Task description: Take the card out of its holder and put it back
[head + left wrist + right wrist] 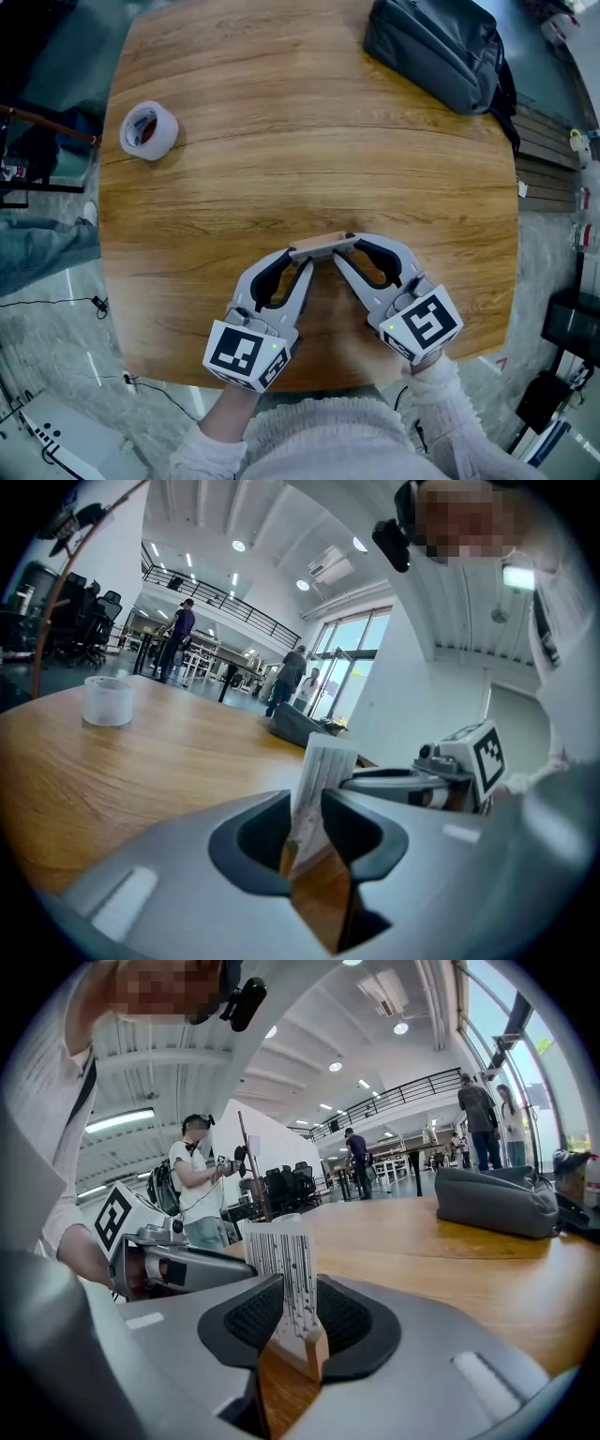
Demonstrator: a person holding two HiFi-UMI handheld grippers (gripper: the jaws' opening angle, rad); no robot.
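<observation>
right gripper view: striped card [279, 1269], wooden holder [315, 1354]

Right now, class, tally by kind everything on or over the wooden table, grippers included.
Grey two-jaw grippers, left gripper, right gripper: 2
Translucent tape roll: 1
Dark grey fabric bag: 1
White striped card: 1
Light wooden card holder: 1
Total: 6

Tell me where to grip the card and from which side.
Pinch the card high, above the wooden holder, coming in from an end edge and squeezing its two flat faces: it stands on edge, thin, with only that part clear.
</observation>
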